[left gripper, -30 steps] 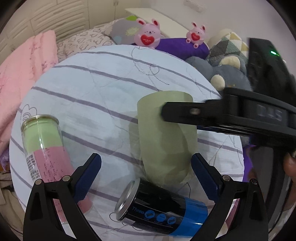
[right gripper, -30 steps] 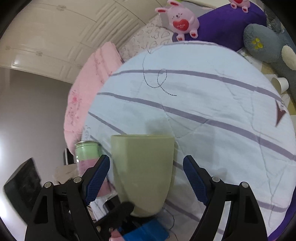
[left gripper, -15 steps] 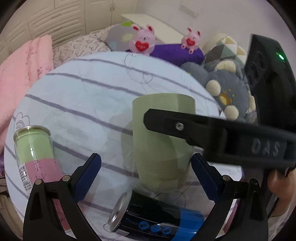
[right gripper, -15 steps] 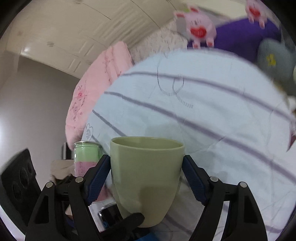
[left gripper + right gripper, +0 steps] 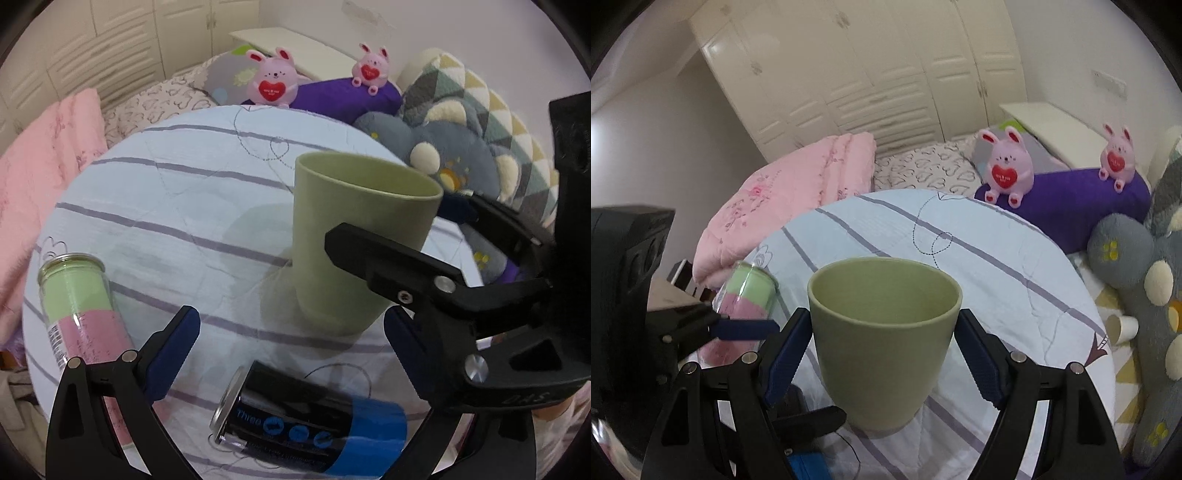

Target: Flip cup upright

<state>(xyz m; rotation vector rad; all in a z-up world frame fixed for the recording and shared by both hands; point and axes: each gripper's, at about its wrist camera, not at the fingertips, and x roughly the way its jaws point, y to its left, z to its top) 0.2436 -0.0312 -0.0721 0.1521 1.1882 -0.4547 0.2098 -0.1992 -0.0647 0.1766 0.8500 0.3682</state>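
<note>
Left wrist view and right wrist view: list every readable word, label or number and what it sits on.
"Three" on the black and blue can lying on its side; the smaller print beneath is too blurred to read.
"DAS", seen upside down, on the right gripper body.
Barcode and print on the green and pink can: too small to read.

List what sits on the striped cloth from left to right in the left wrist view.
Green-and-pink can, standing at the left edge → black-and-blue can, lying on its side at the near edge → green cup, upright, with the right gripper around it.
</note>
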